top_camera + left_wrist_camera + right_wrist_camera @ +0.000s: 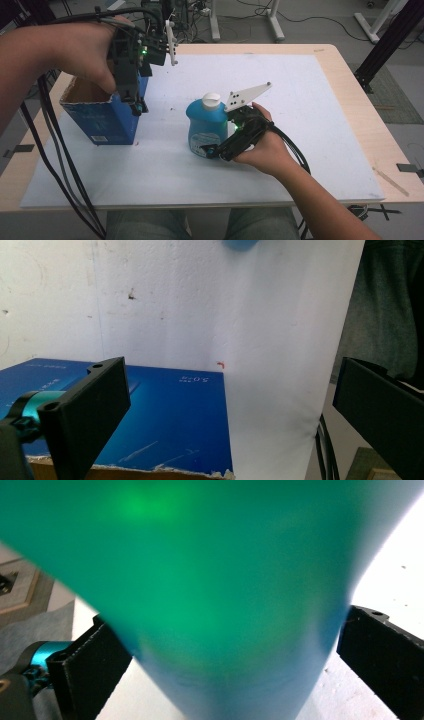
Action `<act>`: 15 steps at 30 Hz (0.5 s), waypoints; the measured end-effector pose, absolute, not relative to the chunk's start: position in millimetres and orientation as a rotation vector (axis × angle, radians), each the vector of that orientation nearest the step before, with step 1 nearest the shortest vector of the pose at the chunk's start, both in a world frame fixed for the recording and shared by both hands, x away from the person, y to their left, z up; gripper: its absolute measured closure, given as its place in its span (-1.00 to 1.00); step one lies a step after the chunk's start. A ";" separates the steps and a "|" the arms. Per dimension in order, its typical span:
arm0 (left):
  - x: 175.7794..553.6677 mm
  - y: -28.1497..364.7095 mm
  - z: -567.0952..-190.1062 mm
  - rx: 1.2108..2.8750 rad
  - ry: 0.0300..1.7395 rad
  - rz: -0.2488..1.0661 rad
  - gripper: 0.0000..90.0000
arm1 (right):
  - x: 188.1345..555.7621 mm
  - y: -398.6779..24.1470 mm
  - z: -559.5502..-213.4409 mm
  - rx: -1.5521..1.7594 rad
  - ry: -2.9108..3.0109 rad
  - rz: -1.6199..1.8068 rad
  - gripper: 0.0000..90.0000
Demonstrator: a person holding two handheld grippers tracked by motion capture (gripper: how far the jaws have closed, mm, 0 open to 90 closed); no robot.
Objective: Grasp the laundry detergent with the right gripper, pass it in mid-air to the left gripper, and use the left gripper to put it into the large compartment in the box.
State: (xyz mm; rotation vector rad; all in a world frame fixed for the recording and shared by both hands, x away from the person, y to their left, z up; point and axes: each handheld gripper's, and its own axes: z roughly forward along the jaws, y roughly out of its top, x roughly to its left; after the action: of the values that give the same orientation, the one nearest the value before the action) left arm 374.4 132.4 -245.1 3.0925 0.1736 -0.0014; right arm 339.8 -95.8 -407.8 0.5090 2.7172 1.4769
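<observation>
**Bottle sits between the right jaws; box waits off to its left**

The blue bottle [206, 126] stands upright on the white sheet [310, 125] that covers the desk [345, 70], its white cap [211, 99] on top and its long axis vertical. The right gripper [220, 148] comes at the bottle from the person's side and a little from the right, low and close to the sheet. In the right gripper view the bottle's body [210, 590] lies between the two black jaws, one on each flank. They are spread wide and stand just beside the bottle's walls; whether either touches it I cannot tell, but it is not yet pinched. The right hand [267, 150] lies nearly level behind the bottle, with the forearm running back toward the person.

Left of the bottle, and apart from it, stands the open blue box [107, 117], mouth up. The left gripper [137, 102] hangs over the box's edge nearest the bottle, pointing steeply down, with the left hand [92, 55] raised above it. Its jaws are spread with nothing between them; the left gripper view looks between them onto the box's blue side [165, 425] and the sheet.

My reading is that the right hand is the one placed to take the bottle: closing the jaws across its width would grip it, and the box lies to the bottle's left as the likely place for it.
</observation>
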 end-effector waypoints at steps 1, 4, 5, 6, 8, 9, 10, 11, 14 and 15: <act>374.3 132.4 -245.0 3.092 0.173 -0.002 -0.96 | 339.5 -95.6 -408.6 0.512 2.704 1.485 -0.98; 374.2 132.6 -245.2 3.090 0.175 0.000 -0.96 | 338.6 -95.4 -409.4 0.511 2.685 1.502 -0.96; 374.2 132.7 -245.4 3.090 0.175 -0.001 -0.96 | 338.2 -95.2 -409.4 0.514 2.673 1.506 -0.95; 374.2 132.8 -245.6 3.091 0.174 0.000 -0.96 | 338.0 -95.1 -409.5 0.514 2.668 1.513 -0.91; 374.3 133.0 -245.9 3.092 0.175 -0.001 -0.96 | 337.9 -95.2 -409.7 0.513 2.663 1.521 -0.91; 374.2 133.2 -246.1 3.091 0.176 0.000 -0.96 | 337.4 -94.9 -410.0 0.511 2.647 1.526 -0.91; 374.2 133.2 -246.1 3.093 0.175 0.000 -0.96 | 336.8 -94.8 -410.3 0.513 2.644 1.527 -0.91; 374.1 133.3 -246.1 3.092 0.177 0.001 -0.96 | 336.6 -94.7 -410.8 0.518 2.628 1.530 -0.91; 373.9 133.5 -245.8 3.092 0.181 0.001 -0.96 | 336.5 -94.7 -412.8 0.525 2.612 1.537 -0.91; 373.9 133.5 -245.8 3.092 0.180 0.002 -0.96 | 336.3 -94.7 -413.3 0.528 2.606 1.540 -0.91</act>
State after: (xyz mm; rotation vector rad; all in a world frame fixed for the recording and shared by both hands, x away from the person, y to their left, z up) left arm 373.9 133.5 -245.8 3.0917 0.1801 0.0023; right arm 336.3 -94.7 -413.3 0.5284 2.6058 1.5398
